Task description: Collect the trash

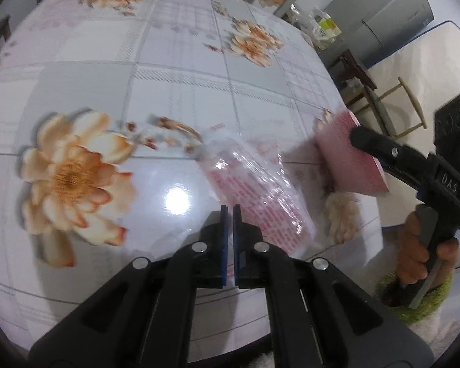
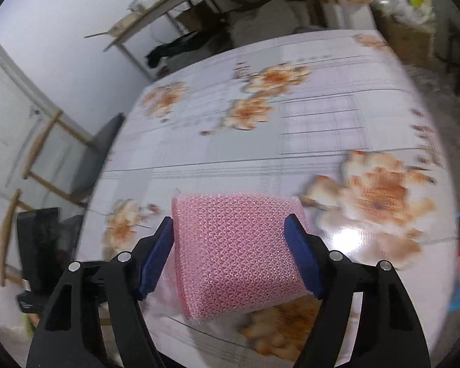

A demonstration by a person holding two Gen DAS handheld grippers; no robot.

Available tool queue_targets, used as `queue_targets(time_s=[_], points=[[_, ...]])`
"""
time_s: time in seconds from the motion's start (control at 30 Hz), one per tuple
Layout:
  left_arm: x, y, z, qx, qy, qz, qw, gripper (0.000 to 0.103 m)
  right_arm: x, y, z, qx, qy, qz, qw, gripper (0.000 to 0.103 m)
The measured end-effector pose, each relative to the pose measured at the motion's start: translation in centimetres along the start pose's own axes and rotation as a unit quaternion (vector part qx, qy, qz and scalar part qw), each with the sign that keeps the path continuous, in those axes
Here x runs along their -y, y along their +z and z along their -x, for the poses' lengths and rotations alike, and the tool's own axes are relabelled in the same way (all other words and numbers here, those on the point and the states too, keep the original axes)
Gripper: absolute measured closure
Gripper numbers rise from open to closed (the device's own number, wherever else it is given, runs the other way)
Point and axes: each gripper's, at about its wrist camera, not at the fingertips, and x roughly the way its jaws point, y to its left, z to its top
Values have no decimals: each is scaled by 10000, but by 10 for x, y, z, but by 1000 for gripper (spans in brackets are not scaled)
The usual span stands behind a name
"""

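The tablecloth (image 1: pixel 174 70) looks like glossy, smooth plastic with printed flowers, and a lamp glare shines on it. On the tablecloth, a thin clear plastic wrapper (image 1: pixel 254 184) is shiny and wrinkled, perhaps film, since it is blurred. The pink sponge (image 2: pixel 233 251) above the tablecloth has a rough glittering mesh skin between matt blue pads (image 2: pixel 303 260).

Table (image 1: pixel 168 70) fills most of both views. Plastic wrapper (image 1: pixel 254 190) sits just ahead of left gripper (image 1: pixel 230 214), trailing right of its tips, over table. Sponge (image 2: pixel 236 251) sits between fingers of right gripper (image 2: pixel 230 260), above table's near part. In left wrist view that sponge (image 1: pixel 346 153) sits right of wrapper, near table's right edge, right gripper (image 1: pixel 383 153) reaching in from right with hand (image 1: pixel 420 245) behind it. Chair (image 2: pixel 95 153) stands beside table's left edge. Shelf (image 2: pixel 168 3) stands behind table's far end.
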Motion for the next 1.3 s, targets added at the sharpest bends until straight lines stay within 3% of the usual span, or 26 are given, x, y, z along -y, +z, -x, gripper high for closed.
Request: queue_targets(time_s=[0.07, 0.13, 0.23, 0.43, 0.57, 0.67, 0.77, 0.9, 0.97, 1.03, 1.3], points=[[-2, 2, 11, 208, 134, -28, 9997, 85, 1, -5, 3, 49, -279, 74, 9996, 31], [-3, 2, 22, 431, 303, -58, 9986, 63, 2, -11, 7, 51, -492, 172, 9986, 31], [0, 8, 35, 675, 316, -90, 9972, 46, 2, -18, 15, 104, -569, 227, 9981, 29], [28, 12, 21, 328, 4, -166, 9993, 25, 15, -26, 44, 432, -304, -159, 9985, 22], [44, 16, -10, 106, 287, -131, 9994, 24, 30, -29, 55, 473, -173, -591, 9970, 22], [48, 17, -21, 227, 543, -98, 9982, 24, 40, -34, 56, 316, -101, -917, 9952, 22], [55, 18, -29, 509, 1010, -491, 9924, 27, 52, -43, 51, 17, 163, -1357, 9906, 22], [60, 16, -34, 685, 1333, -1006, 9836, 39, 63, -53, 34, -360, 466, -1793, 9820, 22], [61, 15, -33, 731, 1387, -1158, 9808, 44, 65, -53, 25, -442, 468, -1899, 9797, 22], [62, 15, -31, 760, 1415, -1286, 9786, 58, 65, -50, 14, -516, 424, -1981, 9779, 22], [64, 32, -30, 755, 835, -1180, 9866, 66, 59, -27, -12, -587, 246, -1870, 9803, 22]])
